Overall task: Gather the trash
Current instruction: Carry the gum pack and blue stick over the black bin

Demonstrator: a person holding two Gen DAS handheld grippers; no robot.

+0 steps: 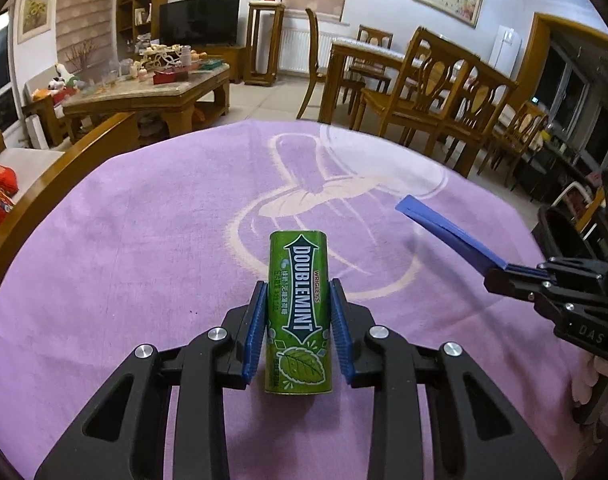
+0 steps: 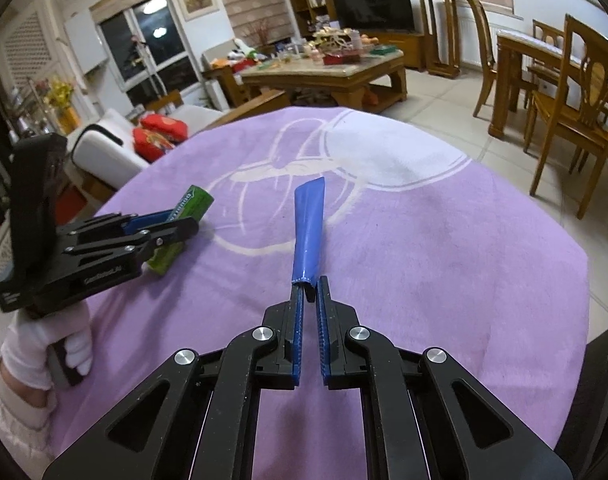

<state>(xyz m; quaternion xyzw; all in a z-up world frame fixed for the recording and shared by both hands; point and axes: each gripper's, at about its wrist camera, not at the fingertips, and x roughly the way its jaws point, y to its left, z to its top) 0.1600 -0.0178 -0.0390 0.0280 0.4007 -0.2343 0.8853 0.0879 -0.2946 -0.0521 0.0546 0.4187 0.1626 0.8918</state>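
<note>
My left gripper (image 1: 298,290) is shut on a green Doublemint gum container (image 1: 298,304), held lengthwise between the blue pads just above the purple tablecloth (image 1: 144,240). In the right wrist view the same container (image 2: 192,204) sticks out of the left gripper (image 2: 180,220) at the left. My right gripper (image 2: 310,284) is shut on the end of a flat blue wrapper (image 2: 309,228) that points away over the cloth. The wrapper (image 1: 448,236) and right gripper (image 1: 500,268) show at the right of the left wrist view.
A black bin (image 1: 564,236) stands off the table's right edge. Wooden dining chairs (image 1: 436,92) and a table stand beyond the far right. A cluttered coffee table (image 1: 152,84) and a sofa with red cushions (image 2: 156,136) lie beyond the far left edge.
</note>
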